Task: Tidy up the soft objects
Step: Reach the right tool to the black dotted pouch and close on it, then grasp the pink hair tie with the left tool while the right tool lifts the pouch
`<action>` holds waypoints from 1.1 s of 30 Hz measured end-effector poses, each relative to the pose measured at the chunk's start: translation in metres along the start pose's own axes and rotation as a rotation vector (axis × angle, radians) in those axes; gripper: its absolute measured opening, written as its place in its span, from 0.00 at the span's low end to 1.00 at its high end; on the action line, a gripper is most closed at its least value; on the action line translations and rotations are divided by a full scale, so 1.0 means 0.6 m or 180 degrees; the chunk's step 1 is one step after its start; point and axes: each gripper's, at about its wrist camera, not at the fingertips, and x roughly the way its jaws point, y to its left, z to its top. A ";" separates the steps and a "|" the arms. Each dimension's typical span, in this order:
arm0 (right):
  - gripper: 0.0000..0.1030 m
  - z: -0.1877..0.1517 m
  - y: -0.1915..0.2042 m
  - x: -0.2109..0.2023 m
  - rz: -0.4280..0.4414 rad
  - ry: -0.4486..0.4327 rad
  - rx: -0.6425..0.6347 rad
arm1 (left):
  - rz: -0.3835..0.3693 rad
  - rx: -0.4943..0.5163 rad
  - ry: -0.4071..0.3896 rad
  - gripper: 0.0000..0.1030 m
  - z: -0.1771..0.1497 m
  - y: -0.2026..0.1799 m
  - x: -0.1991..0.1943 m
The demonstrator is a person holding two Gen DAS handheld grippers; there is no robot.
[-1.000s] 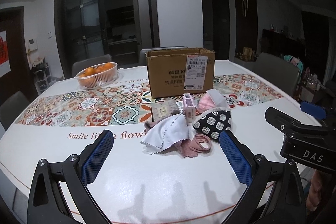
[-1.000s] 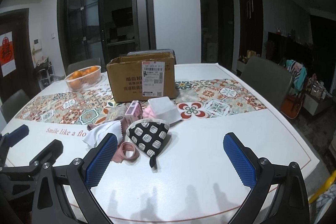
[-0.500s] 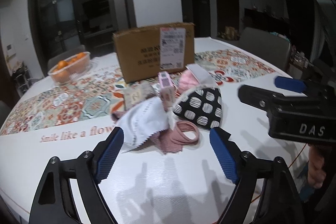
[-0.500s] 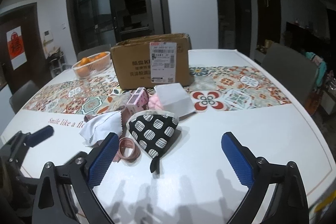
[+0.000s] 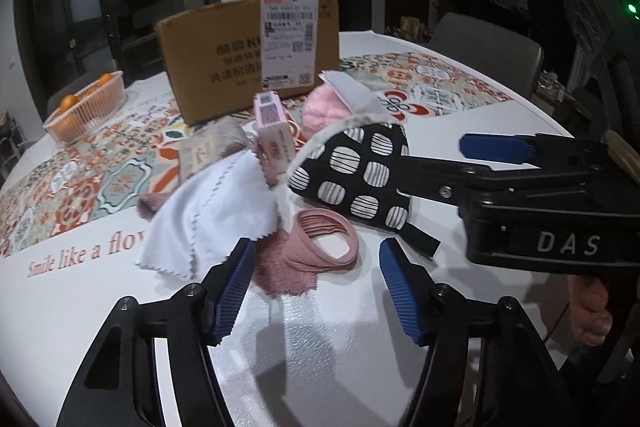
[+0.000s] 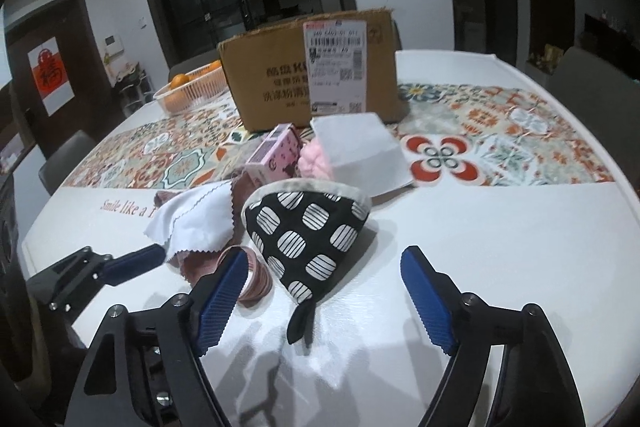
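A heap of soft things lies on the white table: a black pot-holder with white spots (image 5: pixel 352 175) (image 6: pixel 306 231), a white zigzag-edged cloth (image 5: pixel 208 215) (image 6: pixel 196 223), a pink hair band (image 5: pixel 324 239) on a pink towel (image 5: pixel 280 271), and a pink fluffy item (image 5: pixel 324 107) (image 6: pixel 316 157). My left gripper (image 5: pixel 316 287) hovers just before the hair band, jaws closing, nothing between them. My right gripper (image 6: pixel 320 291) faces the pot-holder's loop, jaws closing, nothing pressed between the pads. The right gripper (image 5: pixel 496 147) also shows in the left wrist view beside the pot-holder.
A cardboard box (image 5: pixel 248 51) (image 6: pixel 312 71) stands behind the heap on a patterned runner (image 6: pixel 500 131). A small pink carton (image 5: pixel 274 131) (image 6: pixel 276 153) and white packet (image 6: pixel 360 147) lie among the soft things. A basket of oranges (image 5: pixel 84 107) stands far left. Chairs ring the table.
Both grippers have come down and forward toward the heap, which looms larger. Both pairs of jaws have narrowed. The right gripper now reaches beside the pot-holder in the left wrist view.
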 end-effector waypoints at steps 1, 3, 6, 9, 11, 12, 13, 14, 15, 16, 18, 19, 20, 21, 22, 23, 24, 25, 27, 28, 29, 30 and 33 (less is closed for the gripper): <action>0.76 0.001 -0.001 0.005 0.0018 0.0023 0.0009 | -0.0009 0.0000 0.0019 0.61 0.000 0.000 0.005; 0.75 0.002 -0.004 0.016 0.0053 0.0074 0.0029 | -0.0028 0.0001 0.0053 0.59 0.000 0.000 0.014; 0.74 0.004 -0.006 0.032 0.0128 0.0147 0.0044 | -0.0045 0.0017 0.0084 0.59 0.000 0.002 0.026; 0.74 0.005 -0.008 0.050 0.0195 0.0236 0.0090 | -0.0110 -0.0023 0.0161 0.57 -0.001 0.005 0.036; 0.72 0.005 -0.007 0.058 0.0249 0.0277 0.0112 | -0.0134 -0.0060 0.0207 0.56 -0.002 0.009 0.043; 0.72 0.005 -0.006 0.062 0.0273 0.0298 0.0102 | -0.0148 -0.0081 0.0226 0.55 -0.003 0.010 0.046; 0.72 0.006 -0.004 0.066 0.0272 0.0309 0.0089 | -0.0163 -0.0103 0.0251 0.54 -0.003 0.012 0.049; 0.72 0.006 -0.002 0.069 0.0269 0.0311 0.0073 | -0.0170 -0.0128 0.0281 0.52 -0.004 0.014 0.053; 0.72 0.006 -0.001 0.072 0.0271 0.0328 0.0061 | -0.0178 -0.0156 0.0302 0.51 -0.004 0.017 0.056; 0.71 0.007 0.000 0.076 0.0277 0.0348 0.0061 | -0.0184 -0.0176 0.0306 0.51 -0.003 0.019 0.056; 0.68 0.007 0.000 0.084 0.0302 0.0383 0.0070 | -0.0199 -0.0210 0.0306 0.50 -0.001 0.022 0.057; 0.65 0.006 0.000 0.088 0.0308 0.0404 0.0075 | -0.0204 -0.0215 0.0310 0.49 0.000 0.023 0.058; 0.63 0.006 0.000 0.092 0.0310 0.0423 0.0085 | -0.0192 -0.0209 0.0307 0.48 0.002 0.024 0.059; 0.60 0.005 -0.001 0.094 0.0305 0.0429 0.0096 | -0.0179 -0.0202 0.0304 0.46 0.004 0.025 0.060; 0.58 0.004 -0.003 0.095 0.0314 0.0422 0.0115 | -0.0179 -0.0199 0.0298 0.46 0.006 0.025 0.062; 0.56 0.003 -0.005 0.094 0.0314 0.0415 0.0125 | -0.0180 -0.0201 0.0297 0.45 0.007 0.025 0.063; 0.54 0.002 -0.005 0.093 0.0308 0.0407 0.0131 | -0.0186 -0.0206 0.0306 0.44 0.008 0.026 0.065; 0.50 0.001 -0.006 0.091 0.0303 0.0397 0.0135 | -0.0192 -0.0209 0.0310 0.43 0.009 0.026 0.067; 0.46 0.000 -0.008 0.089 0.0287 0.0381 0.0141 | -0.0196 -0.0224 0.0306 0.36 0.009 0.029 0.067; 0.44 -0.001 -0.009 0.088 0.0281 0.0372 0.0143 | -0.0199 -0.0239 0.0301 0.34 0.010 0.030 0.067; 0.43 -0.002 -0.009 0.087 0.0272 0.0361 0.0144 | -0.0212 -0.0259 0.0296 0.29 0.009 0.032 0.066; 0.42 -0.002 -0.008 0.085 0.0263 0.0350 0.0149 | -0.0230 -0.0286 0.0293 0.25 0.009 0.035 0.066; 0.40 -0.005 -0.006 0.080 0.0232 0.0319 0.0176 | -0.0307 -0.0338 0.0289 0.15 0.008 0.040 0.066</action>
